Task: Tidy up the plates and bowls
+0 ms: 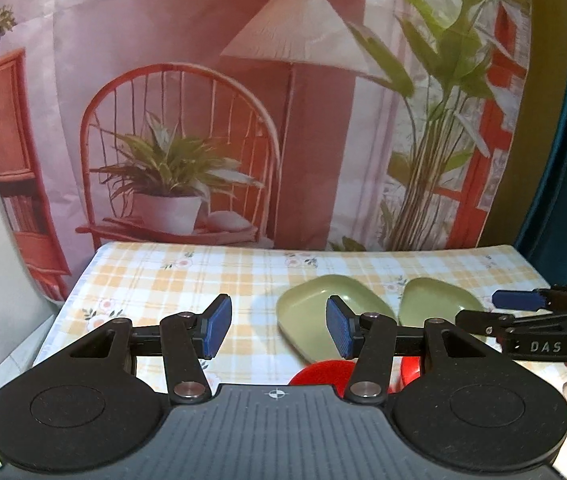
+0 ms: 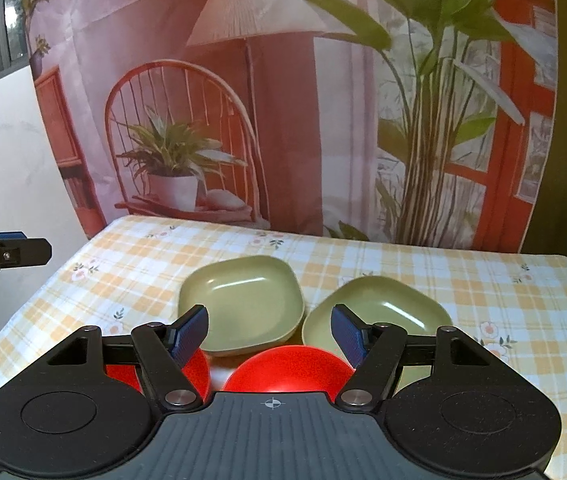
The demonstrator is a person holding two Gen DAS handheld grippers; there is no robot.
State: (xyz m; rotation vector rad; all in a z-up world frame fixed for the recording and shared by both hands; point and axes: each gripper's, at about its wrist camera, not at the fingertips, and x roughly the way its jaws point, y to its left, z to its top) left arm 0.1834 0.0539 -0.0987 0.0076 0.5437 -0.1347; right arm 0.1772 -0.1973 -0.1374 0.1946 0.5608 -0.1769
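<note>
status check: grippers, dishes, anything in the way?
Left hand-held gripper open, empty; right hand-held gripper same. Two green plates, two red bowls unstacked on table. Nothing blocking.

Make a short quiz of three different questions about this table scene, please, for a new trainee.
1. True or false: the left tool and the right tool are both open and hold nothing.
2. How many green plates lie on the checked tablecloth?
3. Which dishes are nearer to the tools: A) the red bowls, B) the green plates?

Key
1. True.
2. Two: the left green plate and the right green plate, side by side.
3. A: the left red bowl and the right red bowl.
</note>
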